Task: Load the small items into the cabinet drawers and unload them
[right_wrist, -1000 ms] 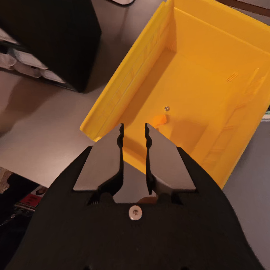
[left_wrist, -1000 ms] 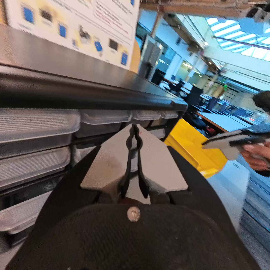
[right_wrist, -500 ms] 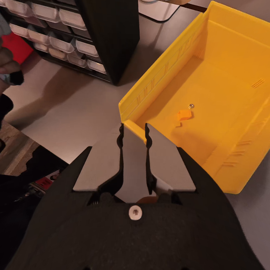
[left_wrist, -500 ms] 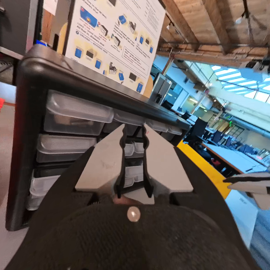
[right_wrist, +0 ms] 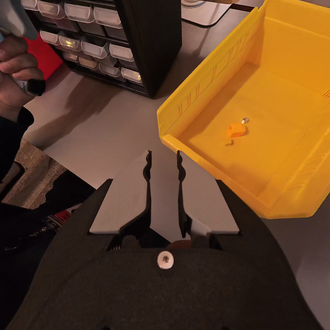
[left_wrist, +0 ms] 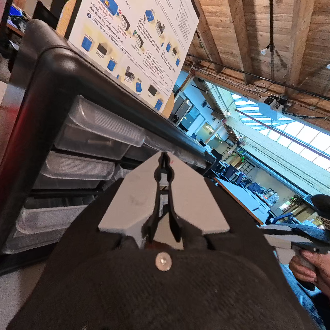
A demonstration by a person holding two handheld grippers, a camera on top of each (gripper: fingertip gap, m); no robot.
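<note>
The left hand-held gripper (left_wrist: 164, 155) is clenched on nothing before ribbed translucent drawers (left_wrist: 100, 128); the right hand-held gripper (right_wrist: 163, 151) gapes beside a glossy yellow bin (right_wrist: 180, 142), seen only from the right wrist.

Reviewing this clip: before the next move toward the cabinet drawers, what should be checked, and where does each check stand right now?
1. Left gripper at the cabinet front, near the top row of drawers: ok.
2. Left gripper fingers closed together: ok. Whether they pinch a drawer lip: cannot tell.
3. Visible clear drawers pushed in: ok.
4. Right gripper open with nothing between its fingers, over the table: ok.
5. Small items left in the yellow bin: an orange piece and a small metal part lie there: not ok, if loading.
</note>
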